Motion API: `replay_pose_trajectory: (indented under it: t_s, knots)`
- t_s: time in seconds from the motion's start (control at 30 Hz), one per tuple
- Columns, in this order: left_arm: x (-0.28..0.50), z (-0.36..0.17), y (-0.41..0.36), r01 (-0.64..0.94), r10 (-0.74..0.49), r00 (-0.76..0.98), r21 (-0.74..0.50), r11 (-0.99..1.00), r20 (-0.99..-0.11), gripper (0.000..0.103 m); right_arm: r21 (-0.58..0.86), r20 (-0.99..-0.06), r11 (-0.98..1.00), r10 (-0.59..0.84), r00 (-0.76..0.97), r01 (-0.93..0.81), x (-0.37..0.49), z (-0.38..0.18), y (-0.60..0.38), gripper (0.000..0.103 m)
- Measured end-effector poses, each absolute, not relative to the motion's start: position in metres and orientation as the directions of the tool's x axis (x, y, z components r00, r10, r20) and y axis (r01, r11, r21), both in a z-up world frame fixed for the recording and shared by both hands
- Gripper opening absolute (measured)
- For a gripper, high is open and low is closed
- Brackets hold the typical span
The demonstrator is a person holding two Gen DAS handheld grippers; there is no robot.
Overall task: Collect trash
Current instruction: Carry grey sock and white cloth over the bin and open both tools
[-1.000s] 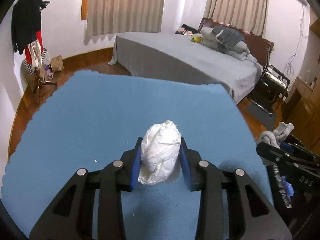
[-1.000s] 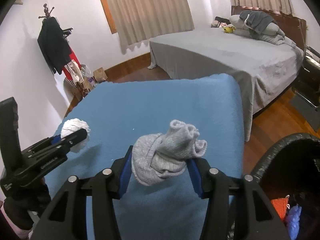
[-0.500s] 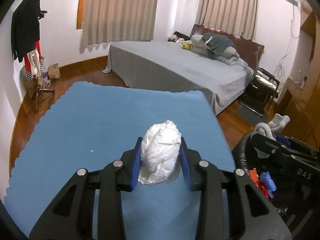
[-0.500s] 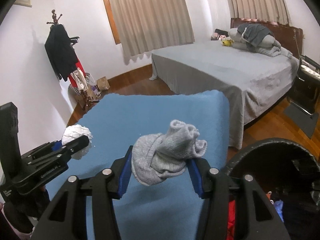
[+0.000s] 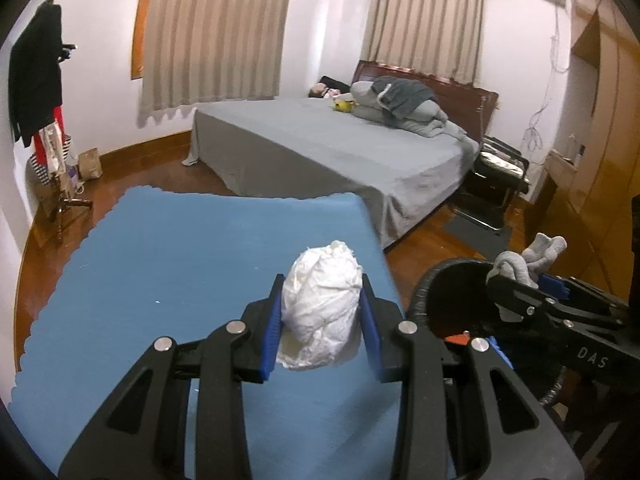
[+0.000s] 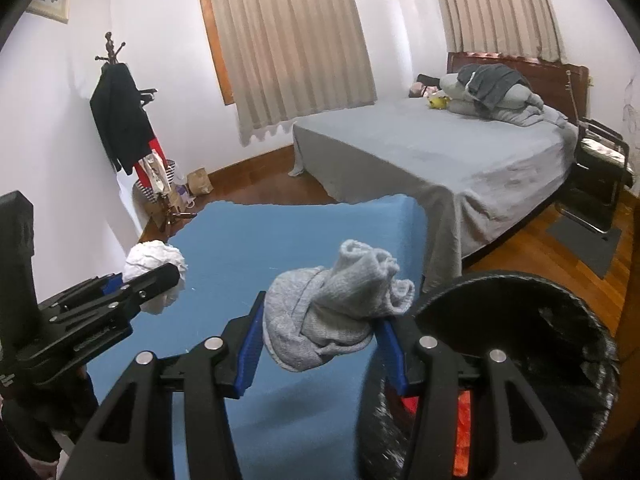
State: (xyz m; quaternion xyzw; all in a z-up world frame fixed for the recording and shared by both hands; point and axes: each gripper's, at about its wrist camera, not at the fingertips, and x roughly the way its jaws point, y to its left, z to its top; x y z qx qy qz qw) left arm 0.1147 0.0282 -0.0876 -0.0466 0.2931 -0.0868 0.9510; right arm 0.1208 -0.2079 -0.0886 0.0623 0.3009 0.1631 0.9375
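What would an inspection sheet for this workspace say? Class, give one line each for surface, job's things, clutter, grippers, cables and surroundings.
Surface: blue cloth-covered table, bare.
Job's things: white crumpled wad; grey sock bundle; black bin at the table's right, red scraps inside.
Clutter: nothing seen.
Grippers: left gripper shut on the wad; right gripper shut on the sock bundle, beside the bin's rim.
Cables: thin cords on the far wall.
Surroundings: bed, coat stand, curtains, folding chair.
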Motion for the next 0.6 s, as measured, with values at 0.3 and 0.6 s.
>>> replay_pose_trajectory:
  t_s: [0.3,0.6]
  knots:
    - [0.092,-0.076,-0.005,0.205,-0.241,0.818,-0.127,0.97,-0.522,0.034,0.203,-0.535,0.957,0.286,0.795,-0.207,0.094,-0.082,-0.242,0.051]
    - [0.078,-0.064,-0.033,0.27,-0.288,0.817,-0.111,0.957,-0.499,0.034,0.199,-0.52,0.967,0.239,0.82,-0.157,0.074,-0.078,-0.272,0.051]
